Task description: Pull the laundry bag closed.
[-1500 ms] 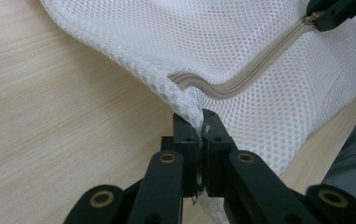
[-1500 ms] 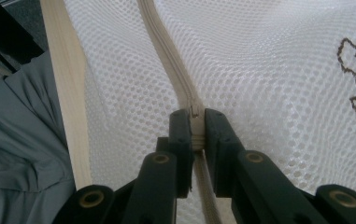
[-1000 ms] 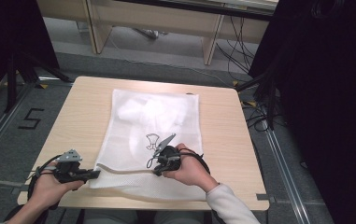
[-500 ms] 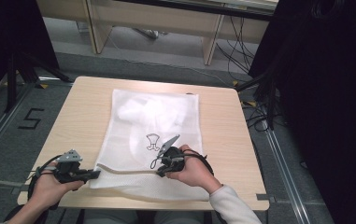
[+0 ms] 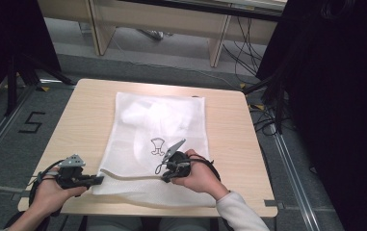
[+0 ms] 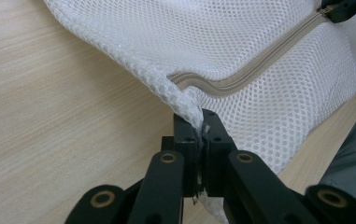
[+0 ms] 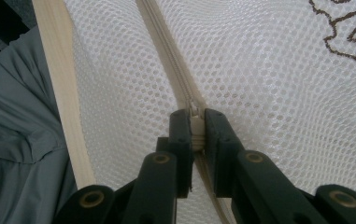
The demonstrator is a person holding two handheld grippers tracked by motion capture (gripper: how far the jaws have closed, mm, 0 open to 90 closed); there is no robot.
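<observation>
Mesh laundry bag (image 5: 157, 125) lies flat on surface (image 5: 75, 120). Left gripper (image 6: 199, 135) jaws pinch its corner; right gripper (image 7: 196, 128) jaws clamp the zipper slider (image 7: 195, 122). Keep the corner taut, pull along the zipper track (image 6: 255, 70), low.

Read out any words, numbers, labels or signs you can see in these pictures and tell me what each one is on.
"5": black numeral painted on the grey floor left of the table.
Dark emblem on the white mesh laundry bag: a printed figure, with no readable letters in the high view or the right gripper view.
No other text is legible.
</observation>
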